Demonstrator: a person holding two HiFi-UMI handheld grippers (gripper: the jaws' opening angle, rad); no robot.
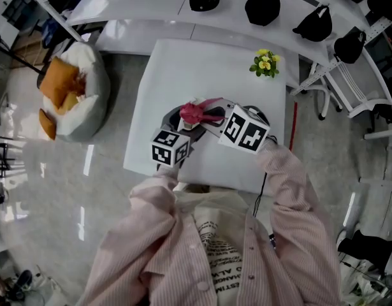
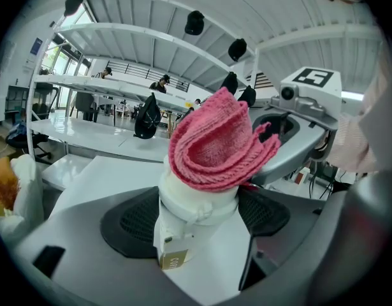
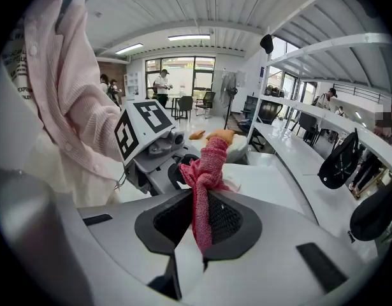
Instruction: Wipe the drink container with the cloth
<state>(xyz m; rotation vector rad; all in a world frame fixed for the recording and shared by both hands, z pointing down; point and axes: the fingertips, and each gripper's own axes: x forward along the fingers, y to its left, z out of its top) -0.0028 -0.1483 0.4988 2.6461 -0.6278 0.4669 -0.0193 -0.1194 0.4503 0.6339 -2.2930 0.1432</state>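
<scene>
Over the white table point(image 1: 202, 75) at the person's 12 o'clock, the left gripper point(image 2: 194, 220) clamps the drink container point(image 2: 192, 199) upright while the right gripper point(image 3: 197, 218), jaws closed on the pink cloth point(image 3: 205, 171), lays it over the lid, so wiping appears in hand and the next move likely calls for strokes down the sidewall.

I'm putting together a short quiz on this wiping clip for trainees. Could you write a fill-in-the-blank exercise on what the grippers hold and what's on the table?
1. The left gripper is shut on a ____ drink container.
2. The right gripper is shut on a ____ cloth.
3. In the left gripper view, the cloth is draped over the container's ____.
4. The small plant on the table has ____ flowers.

Missing words: white; pink; top; yellow.
</scene>
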